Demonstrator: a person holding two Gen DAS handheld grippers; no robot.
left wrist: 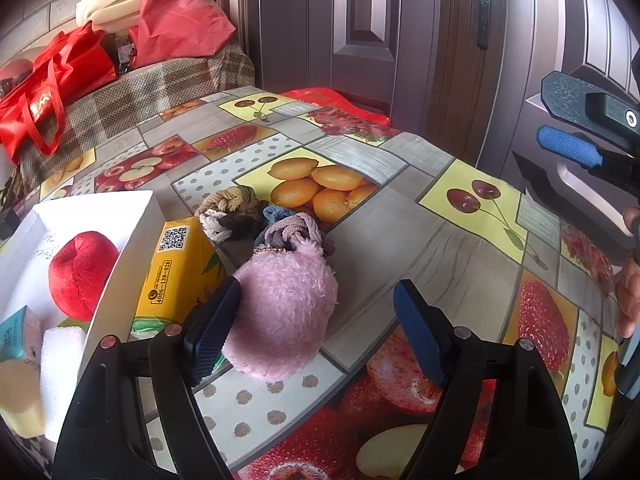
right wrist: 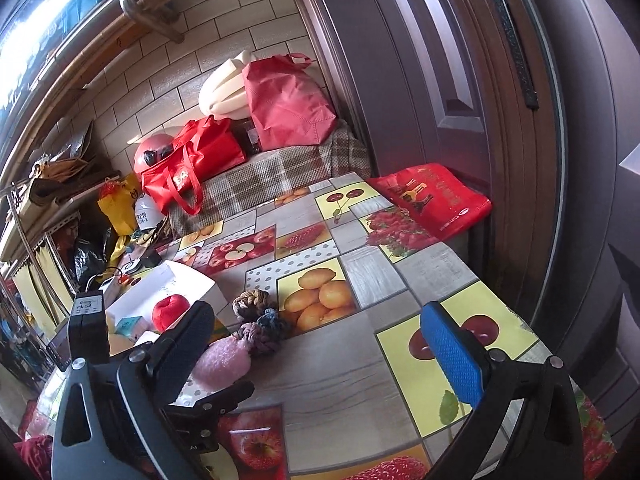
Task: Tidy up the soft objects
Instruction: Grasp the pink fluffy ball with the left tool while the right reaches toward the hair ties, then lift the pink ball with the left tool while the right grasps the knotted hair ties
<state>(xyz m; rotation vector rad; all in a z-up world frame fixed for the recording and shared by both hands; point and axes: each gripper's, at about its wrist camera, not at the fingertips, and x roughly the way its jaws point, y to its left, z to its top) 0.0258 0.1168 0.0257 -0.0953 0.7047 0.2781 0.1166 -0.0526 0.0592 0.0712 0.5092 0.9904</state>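
A fluffy pink pouch (left wrist: 280, 312) lies on the fruit-print tablecloth (left wrist: 400, 240), and also shows in the right wrist view (right wrist: 222, 362). My left gripper (left wrist: 316, 332) straddles it: the left pad (left wrist: 212, 328) touches its side and the right pad (left wrist: 420, 332) stands apart, so the jaws are open. Behind the pouch lie several braided hair ties (left wrist: 248, 220) (right wrist: 256, 320). A white box (left wrist: 120, 248) at the left holds a red plush apple (left wrist: 82, 276). My right gripper (right wrist: 320, 348) hovers open and empty above the table, seen at far right (left wrist: 560, 120).
A yellow tissue pack (left wrist: 176, 264) leans between the box and the pouch. White foam (left wrist: 60, 364) and a yellow sponge (left wrist: 18, 396) fill the box's near end. Red bags (left wrist: 56, 80) sit on a plaid-covered bench (left wrist: 160, 88). A dark door (left wrist: 360, 20) backs the table. A hand (left wrist: 628, 292) shows at right.
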